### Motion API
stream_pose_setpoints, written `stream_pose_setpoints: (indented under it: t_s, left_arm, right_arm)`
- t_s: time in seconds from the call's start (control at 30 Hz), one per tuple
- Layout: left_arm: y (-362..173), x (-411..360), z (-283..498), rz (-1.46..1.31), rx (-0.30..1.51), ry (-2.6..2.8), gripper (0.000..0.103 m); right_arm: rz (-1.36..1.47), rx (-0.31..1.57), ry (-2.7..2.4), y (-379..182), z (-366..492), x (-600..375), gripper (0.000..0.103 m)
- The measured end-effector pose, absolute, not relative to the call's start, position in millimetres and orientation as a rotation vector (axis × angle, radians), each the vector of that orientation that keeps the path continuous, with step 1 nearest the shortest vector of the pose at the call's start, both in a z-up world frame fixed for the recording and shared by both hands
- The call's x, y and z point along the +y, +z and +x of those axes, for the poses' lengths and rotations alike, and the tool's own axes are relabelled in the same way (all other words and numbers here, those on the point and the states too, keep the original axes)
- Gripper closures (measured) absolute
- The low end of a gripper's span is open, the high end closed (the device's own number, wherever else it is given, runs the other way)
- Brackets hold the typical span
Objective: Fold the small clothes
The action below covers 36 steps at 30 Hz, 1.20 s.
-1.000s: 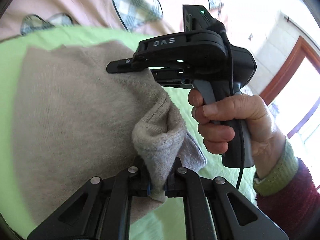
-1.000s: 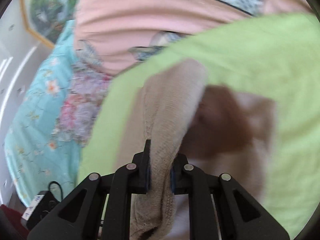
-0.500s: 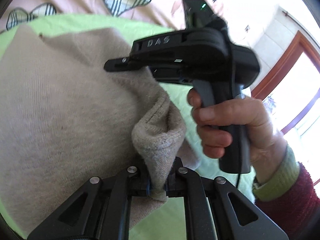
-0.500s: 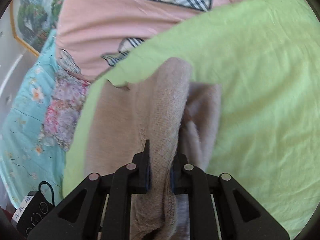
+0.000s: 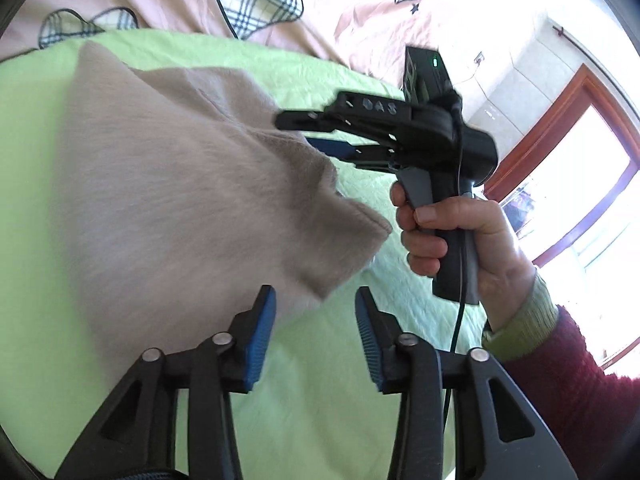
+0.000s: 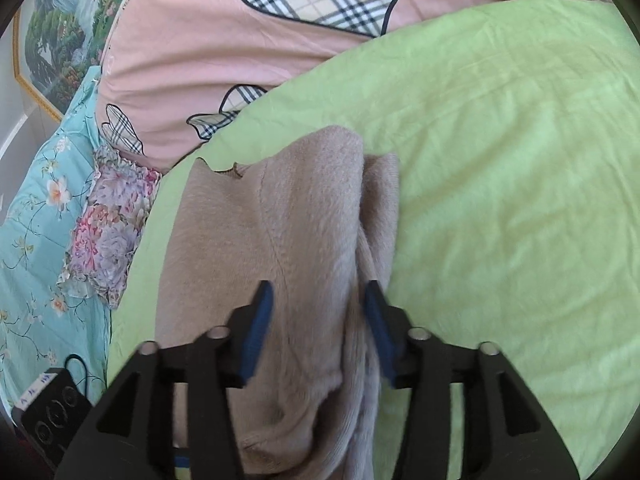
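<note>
Beige knit, soft and fuzzy, made up the sweater (image 5: 168, 208), which lay folded on a green sheet (image 5: 320, 400). Seen from the left wrist, the left gripper (image 5: 316, 328) stood with jaws wide apart and nothing between them, a blunt corner of the sweater just ahead of its blue pads (image 5: 260, 336). That view alone showed the right gripper (image 5: 316, 132) from the side, held in a hand (image 5: 456, 240) with a green cuff and maroon sleeve, its fingers spread above the far edge of the cloth; a wood-framed window (image 5: 560, 152) glared behind it. The right wrist view showed what the other missed: the sweater (image 6: 280, 264) from its length, a seam curving down it and a narrower flap along its right side, lying loose between the parted fingers of the right gripper (image 6: 318, 332), which gripped nothing. Around it were a pink quilt (image 6: 200, 60) with plaid heart patches, a floral pillow (image 6: 108, 224), a turquoise flowered cover (image 6: 36, 240), a framed landscape picture (image 6: 52, 40) and a black box (image 6: 48, 416) with a cable. The gripper arms hid the sweater's near end.
</note>
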<state>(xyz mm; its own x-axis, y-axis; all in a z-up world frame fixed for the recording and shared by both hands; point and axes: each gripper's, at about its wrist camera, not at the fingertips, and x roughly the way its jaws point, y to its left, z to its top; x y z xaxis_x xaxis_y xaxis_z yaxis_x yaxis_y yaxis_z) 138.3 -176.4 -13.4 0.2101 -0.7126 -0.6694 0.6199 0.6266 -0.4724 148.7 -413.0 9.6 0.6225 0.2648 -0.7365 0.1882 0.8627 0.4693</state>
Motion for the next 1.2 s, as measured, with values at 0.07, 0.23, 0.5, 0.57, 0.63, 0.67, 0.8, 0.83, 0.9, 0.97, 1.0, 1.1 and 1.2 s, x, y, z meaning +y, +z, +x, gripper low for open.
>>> stream_pose_setpoints:
  t_s: [0.07, 0.23, 0.5, 0.57, 0.63, 0.67, 0.8, 0.83, 0.9, 0.97, 1.0, 1.1, 1.2]
  left_arm:
    - [-8.3, -164.3, 143.5, -0.106, 0.984, -0.902, 0.053]
    - [5.3, -120.7, 168.9, -0.142, 0.974, -0.72, 0.018]
    - [-20.7, -106.7, 249.9, -0.266, 1.101, -0.653, 0.018]
    - [-33.5, -109.3, 265.1, -0.272, 1.126, -0.626, 0.018]
    - [-44.0, -114.6, 279.7, -0.287, 1.145, -0.638, 0.016]
    - [-46.8, -115.9, 282.5, -0.301, 1.155, -0.652, 0.016]
    - [-65.2, -120.7, 298.4, -0.378, 1.172, -0.715, 0.016]
    - [-68.3, -120.9, 301.5, -0.395, 1.169, -0.728, 0.018]
    - [-70.7, -121.2, 305.4, -0.397, 1.146, -0.745, 0.025]
    - [-71.3, -126.6, 306.3, -0.389, 1.136, -0.779, 0.05]
    - [-70.0, -125.5, 305.7, -0.404, 1.142, -0.781, 0.052]
    - [-54.4, -118.8, 296.1, -0.386, 1.123, -0.775, 0.059]
    - [-28.0, -90.6, 273.6, -0.399, 1.1, -0.777, 0.061]
  right_arm:
    - [0.555, 0.906, 0.045, 11.9, 141.6, -414.2, 0.042]
    - [0.588, 0.902, 0.05, 11.1, 133.8, -419.4, 0.032]
    - [0.626, 0.98, 0.067, -13.0, 149.8, -419.6, 0.032]
    - [0.635, 0.997, 0.071, -19.9, 154.7, -420.3, 0.032]
    - [0.648, 0.996, 0.084, -23.0, 157.1, -420.0, 0.032]
    - [0.655, 0.999, 0.091, -24.5, 159.6, -419.6, 0.032]
    - [0.648, 1.023, 0.119, -29.0, 169.9, -414.8, 0.032]
    - [0.649, 1.032, 0.13, -31.0, 172.8, -413.2, 0.032]
    - [0.667, 1.042, 0.156, -35.4, 177.7, -410.3, 0.04]
    - [0.699, 1.056, 0.157, -41.9, 179.1, -407.8, 0.061]
    - [0.697, 1.05, 0.155, -41.1, 178.2, -405.9, 0.064]
    - [0.698, 1.014, 0.148, -30.0, 171.0, -395.8, 0.07]
    - [0.71, 0.965, 0.204, -10.7, 159.5, -372.9, 0.073]
